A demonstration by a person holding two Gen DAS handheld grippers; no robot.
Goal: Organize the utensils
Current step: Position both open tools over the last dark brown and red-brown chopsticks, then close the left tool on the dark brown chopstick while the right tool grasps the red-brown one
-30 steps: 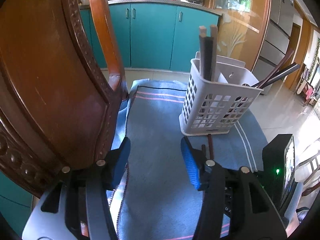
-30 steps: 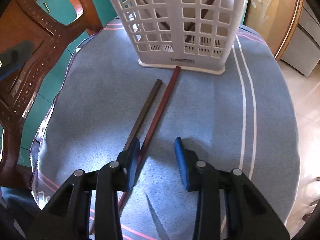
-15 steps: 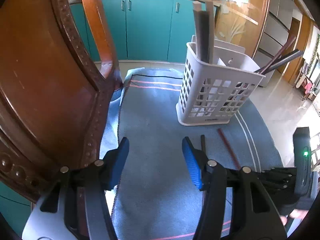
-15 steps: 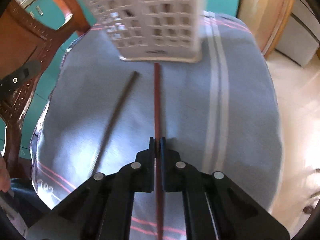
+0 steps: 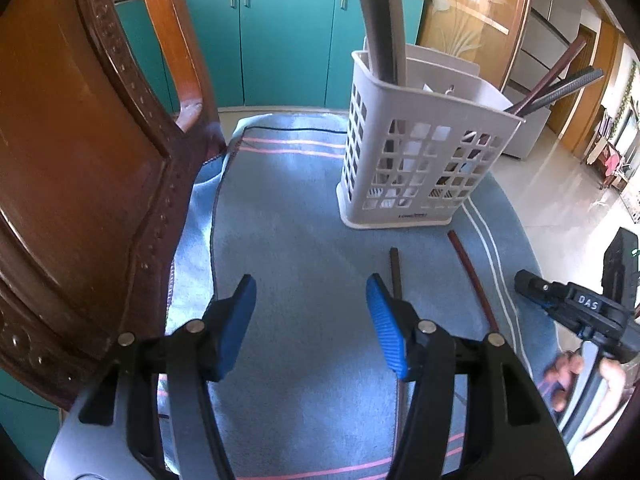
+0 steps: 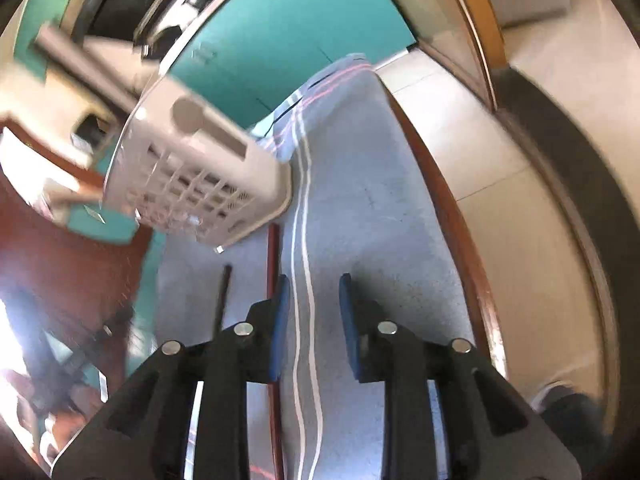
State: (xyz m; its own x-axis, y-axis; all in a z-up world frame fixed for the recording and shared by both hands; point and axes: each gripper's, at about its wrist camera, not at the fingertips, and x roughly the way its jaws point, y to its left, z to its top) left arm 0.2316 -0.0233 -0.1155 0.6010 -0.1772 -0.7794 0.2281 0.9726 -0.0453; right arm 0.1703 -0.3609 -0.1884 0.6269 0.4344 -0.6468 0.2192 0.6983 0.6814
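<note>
Chopsticks [image 5: 472, 276] beside basket [image 5: 420, 160], unobstructed

L claw [image 5: 311, 318] angled down, jaws opening, empty; R claw [image 6: 311, 312] jaws opening, nothing between

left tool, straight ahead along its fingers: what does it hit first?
Probably the blue striped cloth on the table. The left tool points downward at bare cloth, its jaws opening with nothing between them. The white plastic lattice utensil basket stands farther on, to the right; depth is uncertain.
</note>
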